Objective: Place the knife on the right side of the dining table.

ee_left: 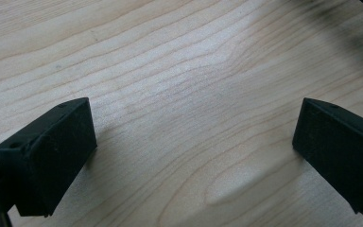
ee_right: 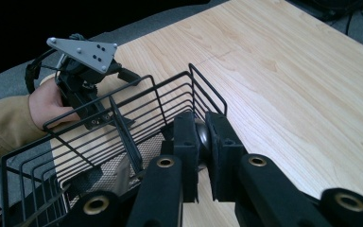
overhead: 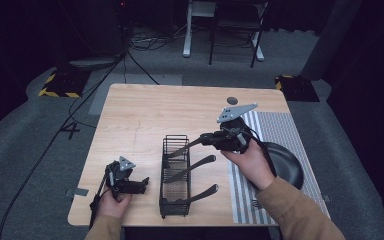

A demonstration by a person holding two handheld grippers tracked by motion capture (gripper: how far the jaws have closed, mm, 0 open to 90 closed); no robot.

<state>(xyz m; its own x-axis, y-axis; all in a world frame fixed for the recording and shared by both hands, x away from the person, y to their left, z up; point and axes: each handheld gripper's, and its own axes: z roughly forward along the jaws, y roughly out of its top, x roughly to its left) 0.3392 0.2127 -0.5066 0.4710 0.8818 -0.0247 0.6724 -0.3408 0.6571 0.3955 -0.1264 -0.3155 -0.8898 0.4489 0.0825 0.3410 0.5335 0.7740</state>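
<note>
A black wire basket point(overhead: 175, 137) stands near the table's front middle, with three metal utensils lying across it, handles out to the right. My right gripper point(overhead: 206, 139) is shut on the handle of the farthest utensil point(overhead: 182, 148), above the basket's far end. In the right gripper view the jaws point(ee_right: 201, 118) clamp the rounded metal handle end point(ee_right: 202, 136) over the basket's wires point(ee_right: 123, 123). My left gripper point(overhead: 144, 183) rests at the front left of the table, open, with bare wood between its jaws point(ee_left: 194, 137).
A black round pan point(overhead: 286, 165) lies on a striped mat point(overhead: 280, 130) at the table's right. The other two utensils point(overhead: 196, 166) point(overhead: 203, 193) stick out toward the mat. Light wood tabletop point(overhead: 140, 115) stretches behind the basket. The left hand's gripper point(ee_right: 82, 71) shows beyond the basket.
</note>
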